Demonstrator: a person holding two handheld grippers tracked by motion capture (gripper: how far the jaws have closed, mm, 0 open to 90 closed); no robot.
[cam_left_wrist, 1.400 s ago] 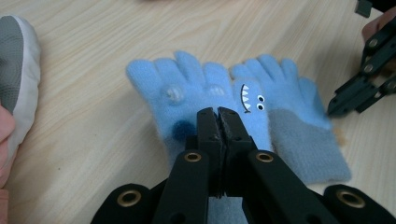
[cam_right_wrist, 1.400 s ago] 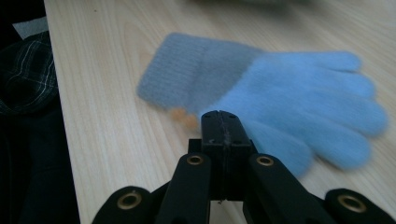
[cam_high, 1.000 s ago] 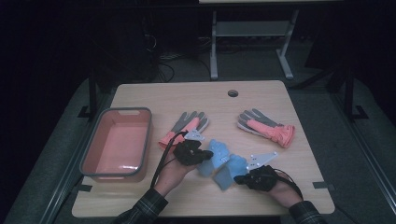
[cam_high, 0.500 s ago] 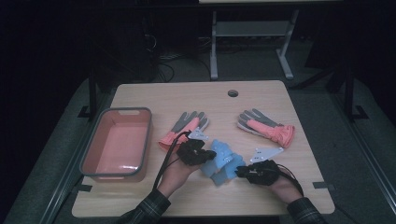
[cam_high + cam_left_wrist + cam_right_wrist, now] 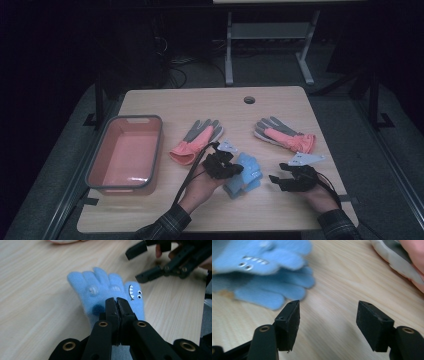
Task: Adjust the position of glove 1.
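Here the left gripper [image 5: 117, 300] pinches the blue glove [image 5: 105, 290] on the table [image 5: 280, 107]. The right gripper [image 5: 328, 315], its jaws just opened and empty, sits just beside it.

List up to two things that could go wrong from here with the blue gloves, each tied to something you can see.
1. The left gripper is shut on the top blue glove alone; lifting may leave the lower blue glove behind, splitting the pair.
2. The right gripper, whose jaws have just been opening, holds nothing; the gloves may slide across the table if pulled one-handed.
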